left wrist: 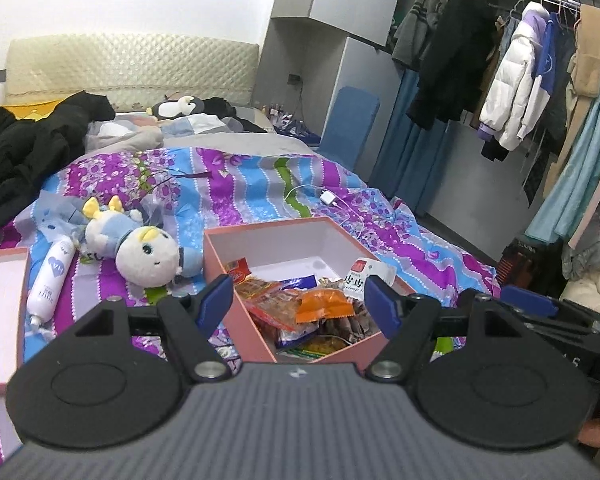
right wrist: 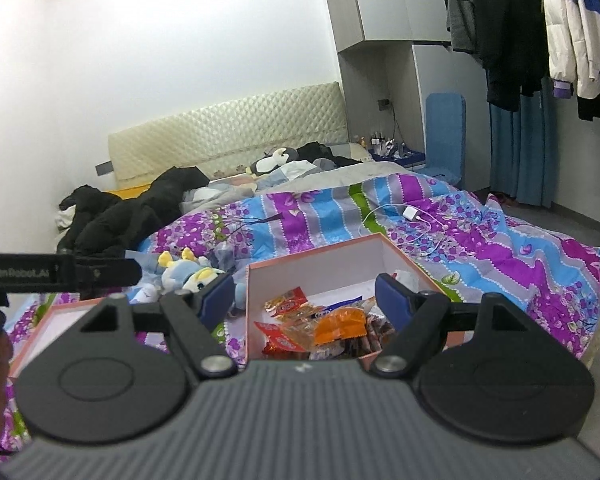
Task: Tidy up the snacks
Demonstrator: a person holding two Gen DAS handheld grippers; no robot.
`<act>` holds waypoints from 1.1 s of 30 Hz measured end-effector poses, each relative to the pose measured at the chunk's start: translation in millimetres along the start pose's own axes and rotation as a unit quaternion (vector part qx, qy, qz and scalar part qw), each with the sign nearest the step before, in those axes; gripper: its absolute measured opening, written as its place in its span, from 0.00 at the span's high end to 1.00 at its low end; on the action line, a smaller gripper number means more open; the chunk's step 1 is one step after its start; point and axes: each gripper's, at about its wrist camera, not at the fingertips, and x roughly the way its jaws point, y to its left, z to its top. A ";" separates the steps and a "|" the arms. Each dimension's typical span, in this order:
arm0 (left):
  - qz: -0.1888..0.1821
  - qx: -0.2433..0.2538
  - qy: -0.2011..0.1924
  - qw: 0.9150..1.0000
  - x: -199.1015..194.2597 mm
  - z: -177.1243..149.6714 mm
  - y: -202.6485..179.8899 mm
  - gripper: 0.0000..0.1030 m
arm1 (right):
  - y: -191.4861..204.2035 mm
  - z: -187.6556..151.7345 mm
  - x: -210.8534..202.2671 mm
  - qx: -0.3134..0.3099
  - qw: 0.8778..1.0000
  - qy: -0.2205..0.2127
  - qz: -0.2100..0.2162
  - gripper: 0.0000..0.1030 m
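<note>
A pink box (left wrist: 220, 256) with a white inside lies on the bed and holds several snack packets (left wrist: 296, 308), among them an orange one (left wrist: 324, 304) and red ones. My left gripper (left wrist: 298, 300) hangs above and in front of the box, open, nothing between its blue fingers. In the right wrist view the same pink box (right wrist: 320, 260) with its snack packets (right wrist: 320, 328) sits just ahead. My right gripper (right wrist: 304, 300) is open and empty too, held above the box's near side. The box's pink lid (left wrist: 0, 312) lies upside down to the left.
A floral purple-and-blue bedspread (left wrist: 260, 184) covers the bed. A plush toy (left wrist: 140, 252) and a white tube (left wrist: 48, 280) lie left of the box. A white charger and cable (right wrist: 412, 216) lie beyond it. Black clothes (left wrist: 28, 148) are piled far left; coats (left wrist: 512, 80) hang at right.
</note>
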 end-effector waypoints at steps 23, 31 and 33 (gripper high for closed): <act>0.011 -0.014 0.026 1.000 -3.3 -28.0 8.0 0.26 | 2.6 -34.0 -9.7 0.009 0.999 0.023 -0.022 0.23; 0.013 -0.012 0.024 1.000 -2.8 -27.2 6.4 0.26 | 0.2 -35.0 -9.2 0.010 0.999 0.022 -0.027 0.23; 0.016 -0.014 0.022 1.000 -3.0 -26.8 7.2 0.26 | 0.1 -35.0 -9.3 0.009 0.999 0.022 -0.027 0.23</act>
